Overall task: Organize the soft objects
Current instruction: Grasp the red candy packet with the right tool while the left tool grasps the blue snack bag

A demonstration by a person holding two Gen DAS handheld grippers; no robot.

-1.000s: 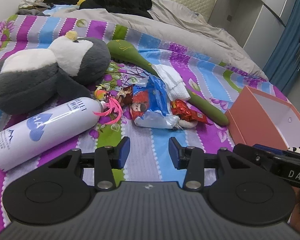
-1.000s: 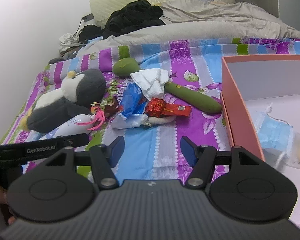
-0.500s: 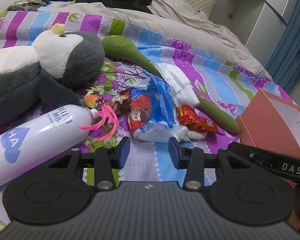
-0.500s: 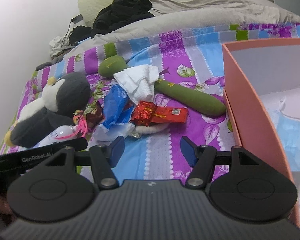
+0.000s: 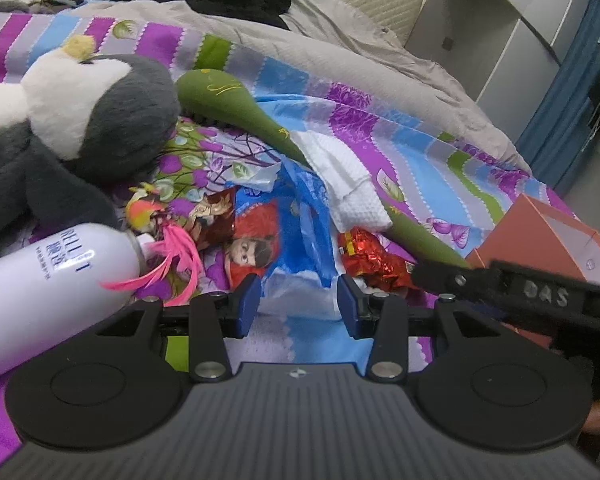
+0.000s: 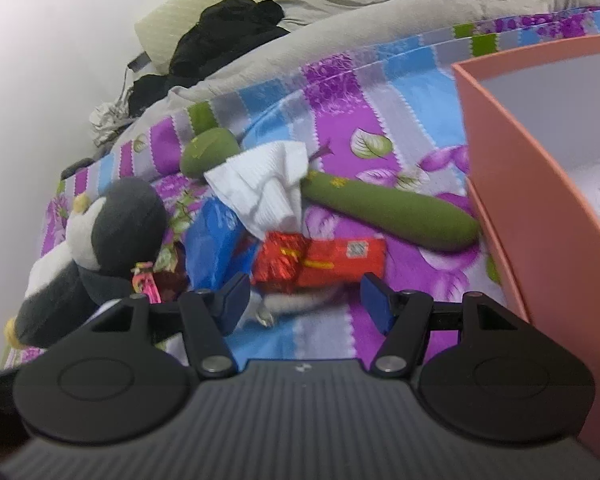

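Plush penguin [image 5: 80,120] lies left on the striped bedspread [image 5: 400,152] — your left gripper [image 5: 298,304] and right gripper [image 6: 304,300] angle downward over the wrappers [image 6: 320,260], jaws apart, empty.

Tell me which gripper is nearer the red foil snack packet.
Right, by the look of it. The right gripper is open just short of the red foil packet, aimed straight at it. The left gripper is also open, facing the blue bag beside the packet.
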